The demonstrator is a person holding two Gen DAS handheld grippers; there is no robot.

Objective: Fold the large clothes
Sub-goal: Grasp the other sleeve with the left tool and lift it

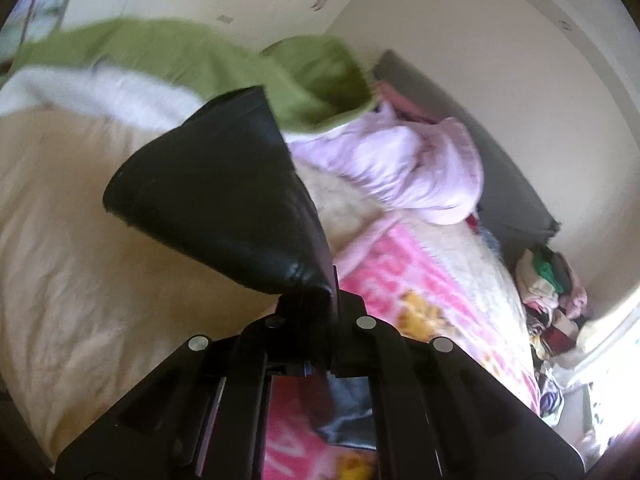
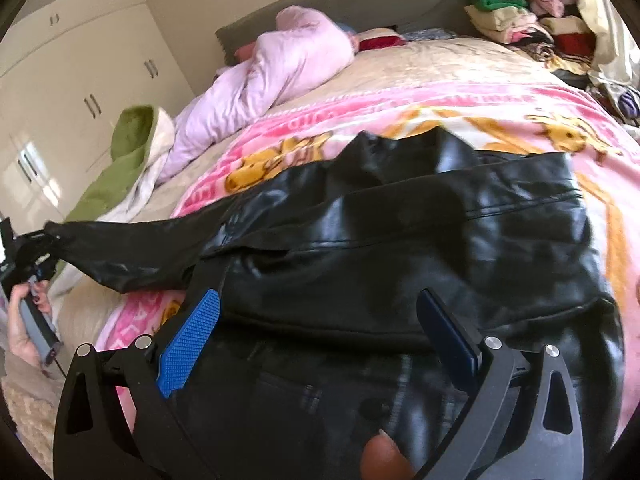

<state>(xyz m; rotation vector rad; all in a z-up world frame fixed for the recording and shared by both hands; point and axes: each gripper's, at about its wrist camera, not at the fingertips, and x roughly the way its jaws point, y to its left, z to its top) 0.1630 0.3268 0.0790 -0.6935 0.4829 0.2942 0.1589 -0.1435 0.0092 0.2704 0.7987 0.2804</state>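
A black leather jacket (image 2: 400,248) lies spread on a pink cartoon-print blanket (image 2: 400,100) on the bed. One sleeve (image 2: 132,248) stretches out to the left, lifted off the bed. My left gripper (image 1: 332,292) is shut on the end of that sleeve (image 1: 216,192), whose cuff flares out in front of the camera. The same gripper (image 2: 28,248) shows at the far left of the right wrist view, held by a hand (image 2: 22,328). My right gripper (image 2: 320,312) hangs open just above the jacket's lower body, blue pads (image 2: 192,336) wide apart with nothing between them.
A lilac quilted garment (image 2: 280,64) and a green-and-white blanket (image 2: 124,160) lie at the left of the bed. A grey headboard (image 2: 360,0) backs the bed. Piled clothes (image 2: 528,20) sit at the far right corner. Cream wardrobe doors (image 2: 80,80) stand at left.
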